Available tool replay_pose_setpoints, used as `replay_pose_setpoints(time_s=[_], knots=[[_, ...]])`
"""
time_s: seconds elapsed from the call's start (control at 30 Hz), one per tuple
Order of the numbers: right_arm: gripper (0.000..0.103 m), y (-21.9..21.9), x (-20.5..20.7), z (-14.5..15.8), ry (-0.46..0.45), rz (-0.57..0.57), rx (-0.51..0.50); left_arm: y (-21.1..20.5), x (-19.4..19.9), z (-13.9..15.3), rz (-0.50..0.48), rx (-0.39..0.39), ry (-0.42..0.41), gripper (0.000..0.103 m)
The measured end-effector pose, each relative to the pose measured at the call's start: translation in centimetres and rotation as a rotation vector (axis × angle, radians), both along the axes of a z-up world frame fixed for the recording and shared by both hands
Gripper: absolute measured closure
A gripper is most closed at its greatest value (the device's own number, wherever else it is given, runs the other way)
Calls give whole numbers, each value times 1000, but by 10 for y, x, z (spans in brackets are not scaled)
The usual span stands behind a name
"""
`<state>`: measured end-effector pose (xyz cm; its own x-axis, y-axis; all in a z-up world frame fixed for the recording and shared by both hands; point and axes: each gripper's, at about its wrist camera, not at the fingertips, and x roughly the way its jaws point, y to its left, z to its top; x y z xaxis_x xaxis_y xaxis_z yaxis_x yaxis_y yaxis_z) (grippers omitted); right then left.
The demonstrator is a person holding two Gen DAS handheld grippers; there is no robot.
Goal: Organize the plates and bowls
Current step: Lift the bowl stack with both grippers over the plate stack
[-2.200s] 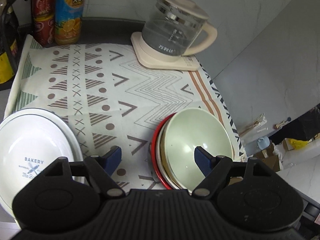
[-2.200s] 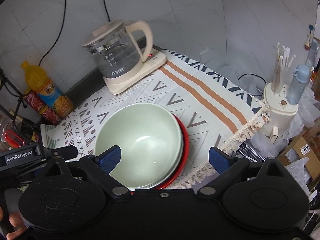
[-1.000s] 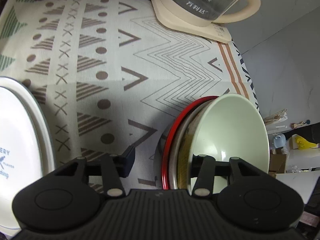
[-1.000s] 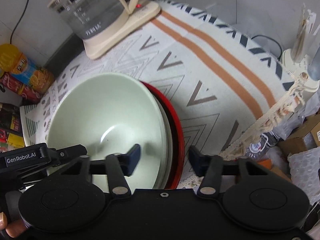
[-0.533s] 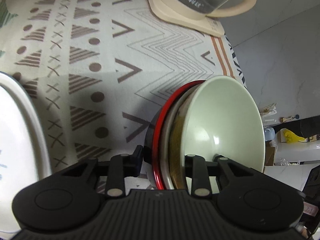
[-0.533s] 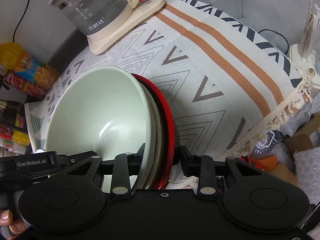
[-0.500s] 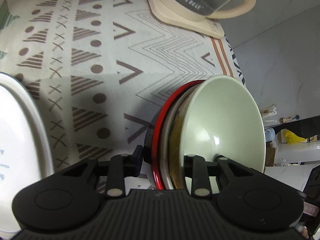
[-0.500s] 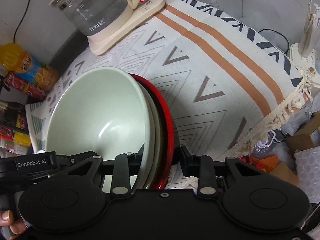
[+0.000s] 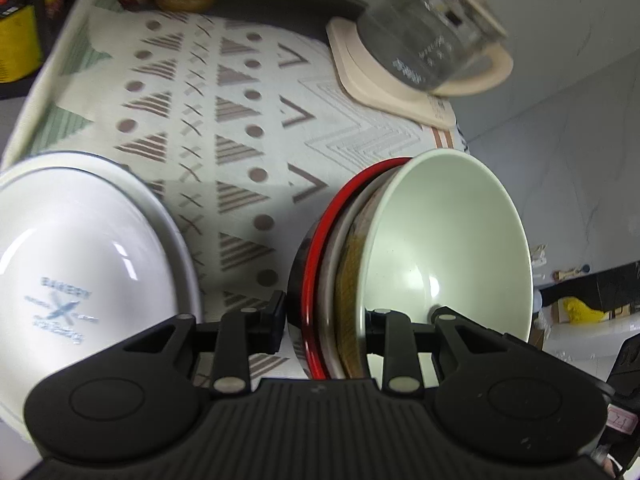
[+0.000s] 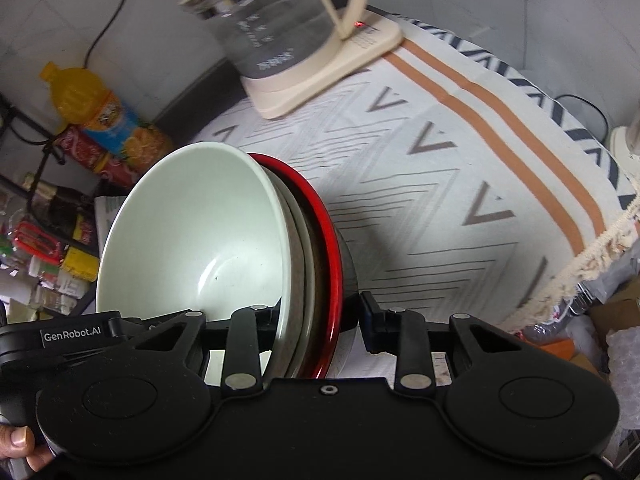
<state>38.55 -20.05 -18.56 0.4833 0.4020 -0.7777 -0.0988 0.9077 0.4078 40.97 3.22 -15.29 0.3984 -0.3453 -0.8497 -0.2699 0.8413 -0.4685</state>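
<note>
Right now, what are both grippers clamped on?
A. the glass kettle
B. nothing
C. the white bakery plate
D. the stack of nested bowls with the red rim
D: the left gripper and right gripper each pinch the rim of the bowl stack, one finger inside the green bowl.

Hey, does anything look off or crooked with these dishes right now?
Nothing spilled or broken. The bowl stack sits tilted on edge only because both sets of jaws clamp its rims. The kettle looks smeared, which is just motion blur.
</note>
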Motion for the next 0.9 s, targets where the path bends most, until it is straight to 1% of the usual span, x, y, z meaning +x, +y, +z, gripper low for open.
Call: replay_pose_setpoints(time_s=[0.3, 0.9], knots=[[72, 36, -9, 15, -37, 68, 20, 36, -25, 18, 89, 8, -29, 74], [72, 109, -25, 27, -58, 224, 13, 104, -79, 25, 248, 12, -41, 74]])
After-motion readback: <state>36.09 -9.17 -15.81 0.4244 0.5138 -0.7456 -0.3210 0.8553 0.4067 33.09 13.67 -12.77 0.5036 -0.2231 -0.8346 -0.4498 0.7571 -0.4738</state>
